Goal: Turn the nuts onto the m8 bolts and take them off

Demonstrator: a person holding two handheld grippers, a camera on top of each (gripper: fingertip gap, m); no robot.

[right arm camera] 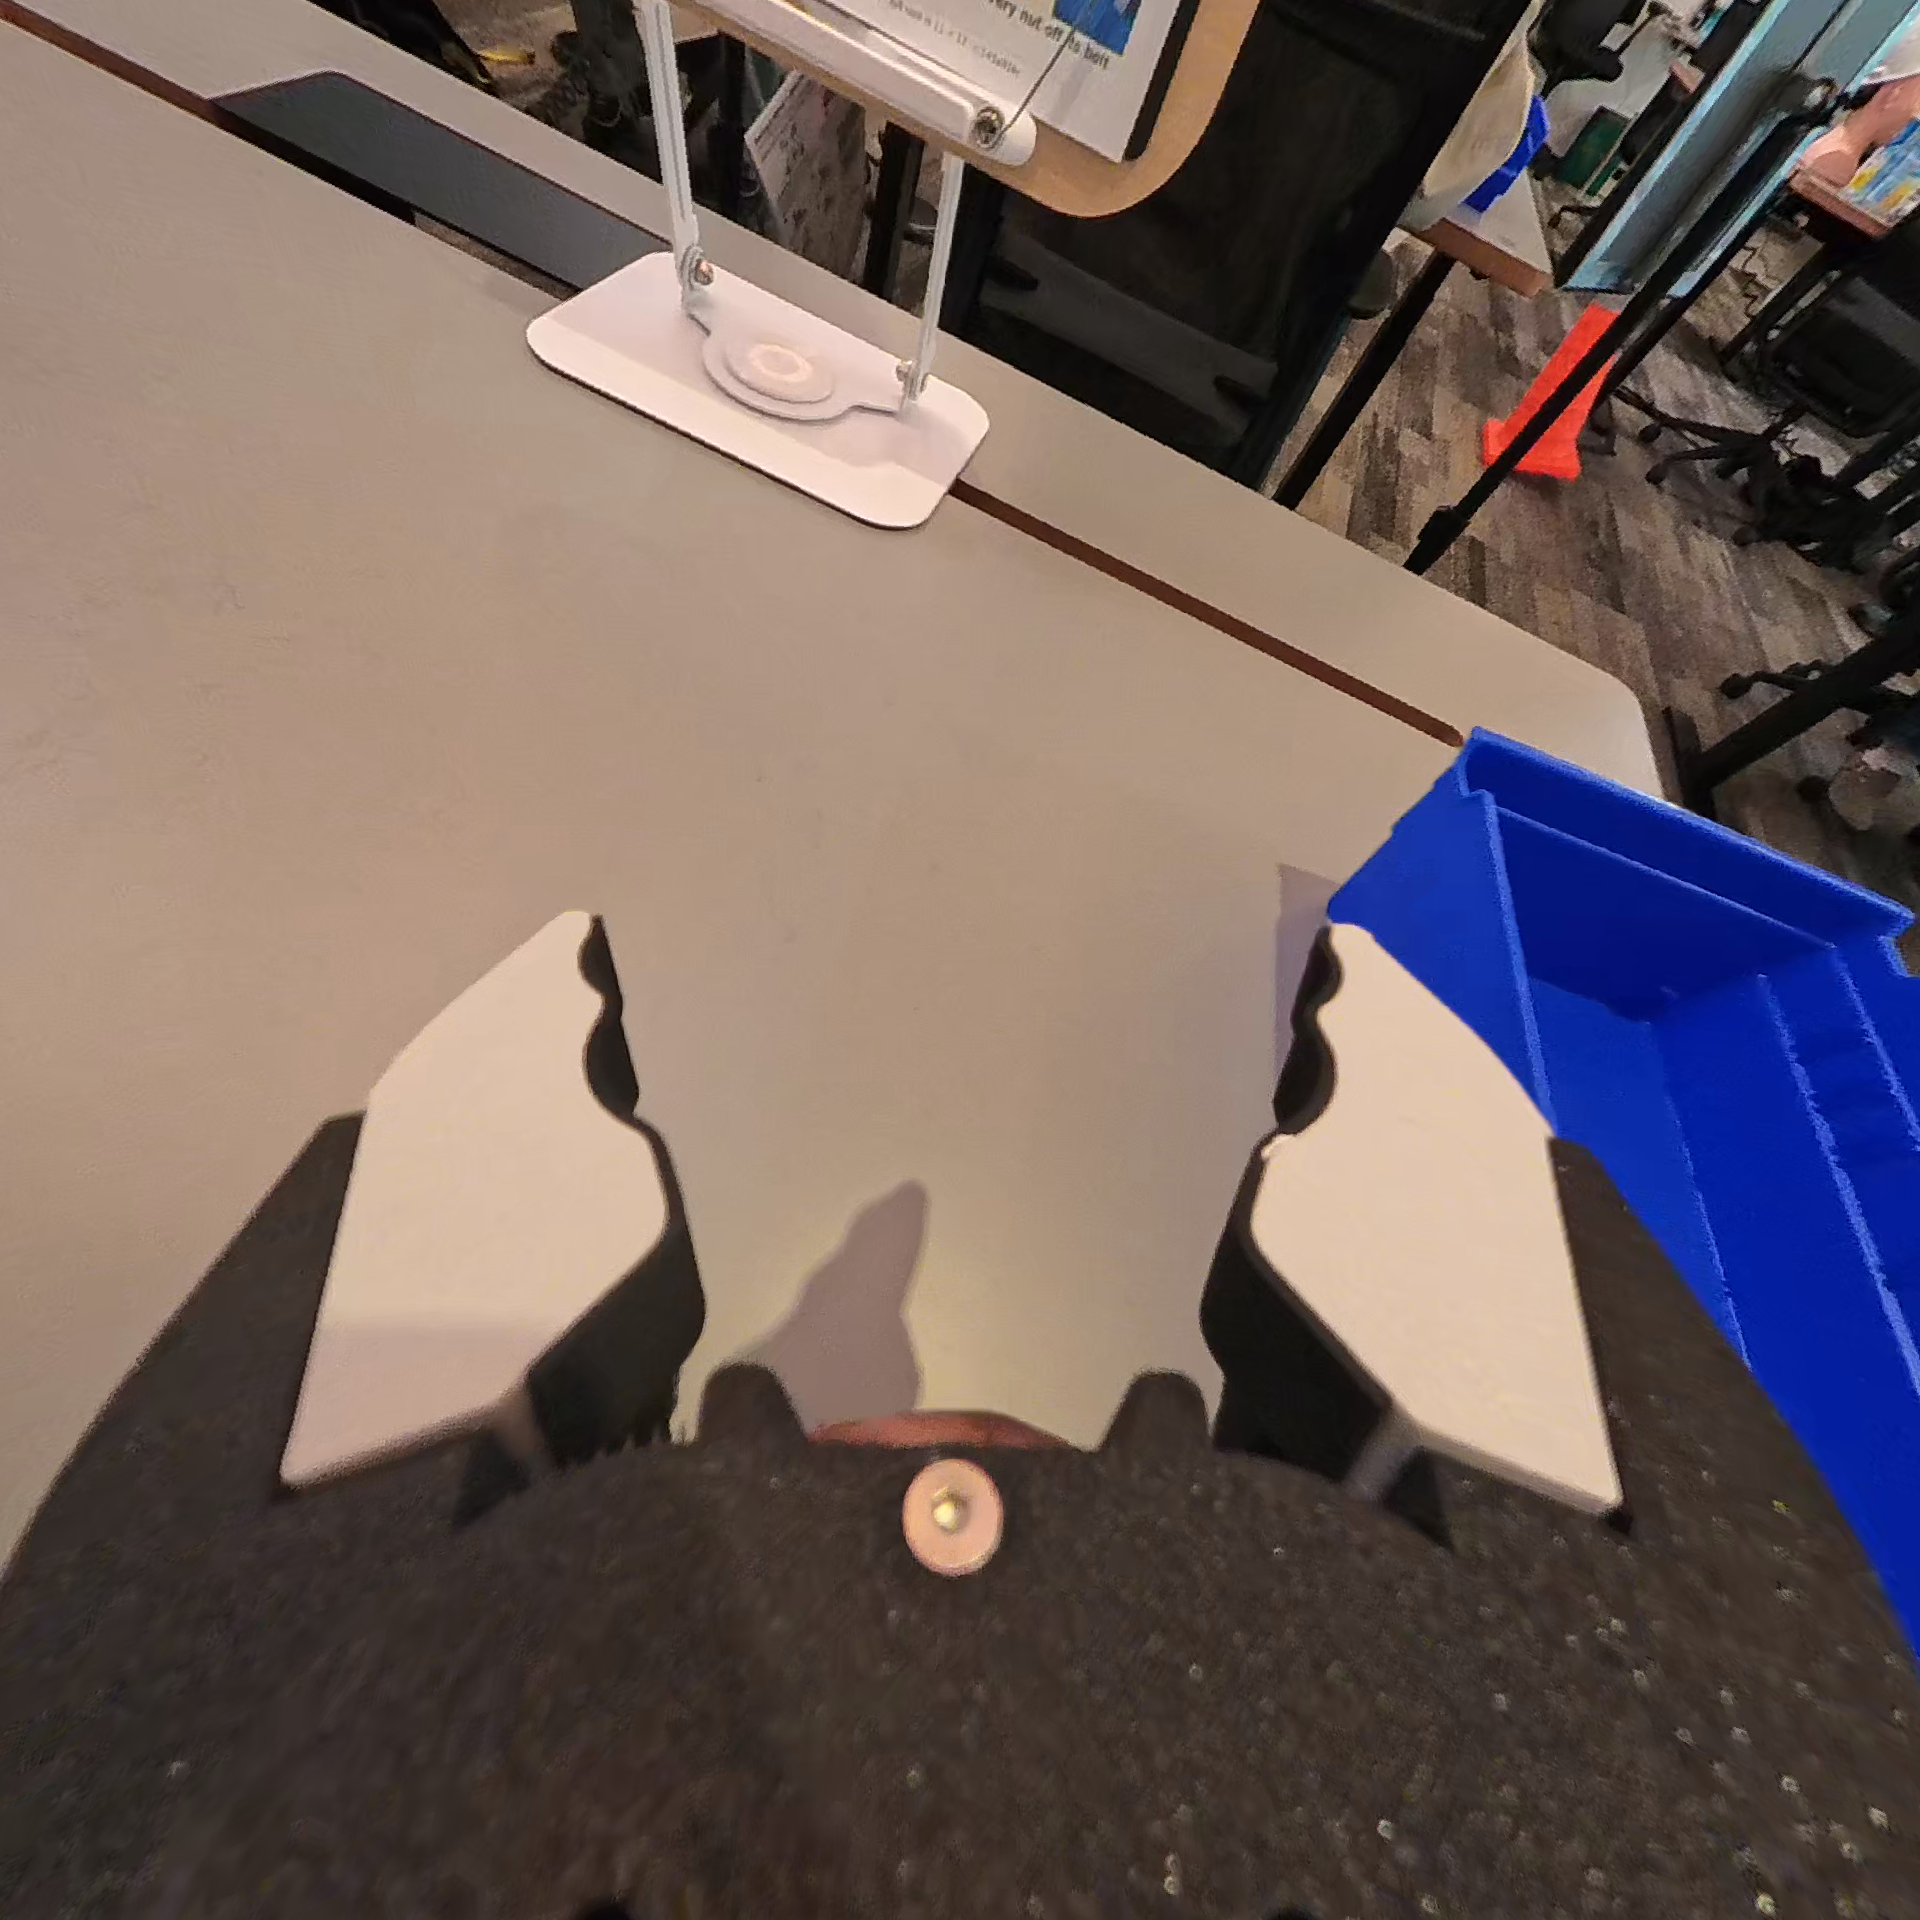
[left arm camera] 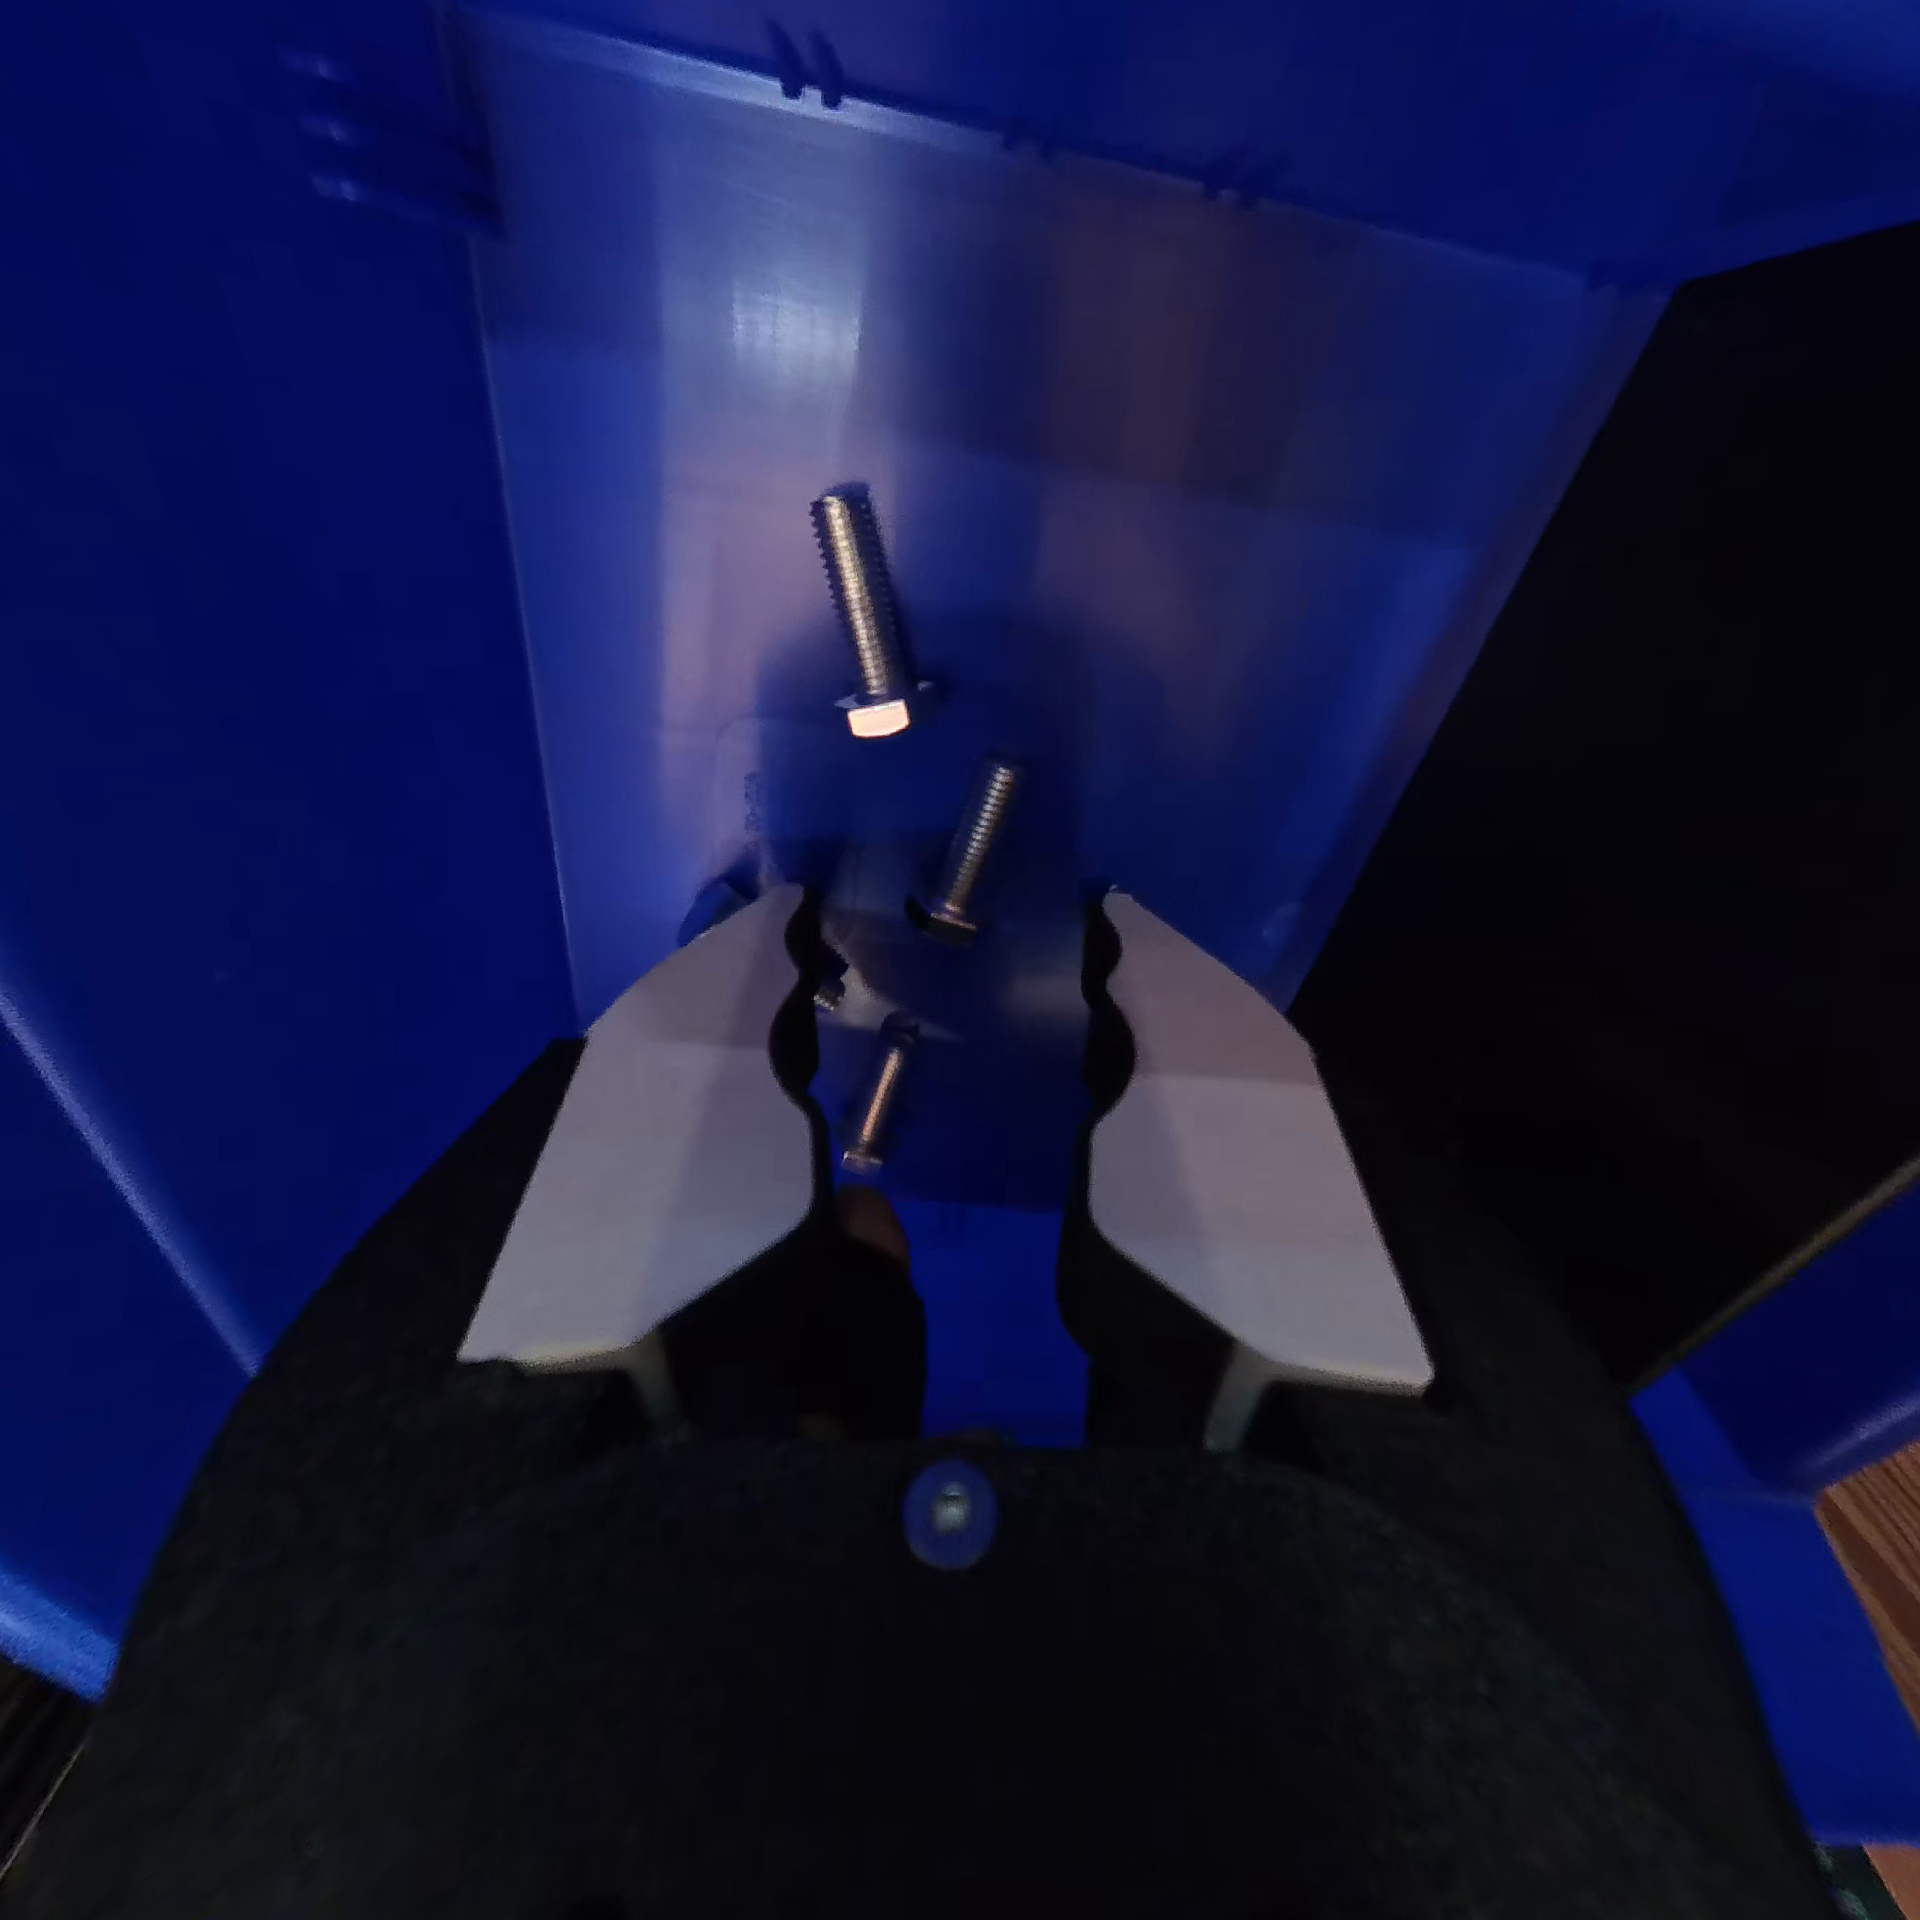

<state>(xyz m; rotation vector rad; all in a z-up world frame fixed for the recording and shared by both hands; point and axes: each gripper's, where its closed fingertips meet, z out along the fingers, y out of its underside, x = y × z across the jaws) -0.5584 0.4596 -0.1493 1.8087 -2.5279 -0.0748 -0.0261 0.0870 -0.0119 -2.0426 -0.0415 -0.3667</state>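
In the left wrist view my left gripper (left arm camera: 940, 904) is open and reaches down inside a blue bin (left arm camera: 312, 623). Three silver bolts lie on the bin floor: a long one (left arm camera: 862, 613) beyond the fingertips, a middle one (left arm camera: 966, 857) just past the tips, and a small one (left arm camera: 881, 1091) between the fingers. A small silver part (left arm camera: 828, 992) shows at the left finger's inner edge. In the right wrist view my right gripper (right arm camera: 961, 935) is open and empty above the grey table (right arm camera: 727, 727). No nut is clearly seen.
A blue bin (right arm camera: 1683, 1018) stands at the right of the right gripper near the table's edge. A white stand base (right arm camera: 758, 384) holding a board sits at the far side. Chairs, tripod legs and an orange cone (right arm camera: 1548, 405) stand on the floor beyond. The gap from one gripper's tips to the other's is roughly 65 cm.
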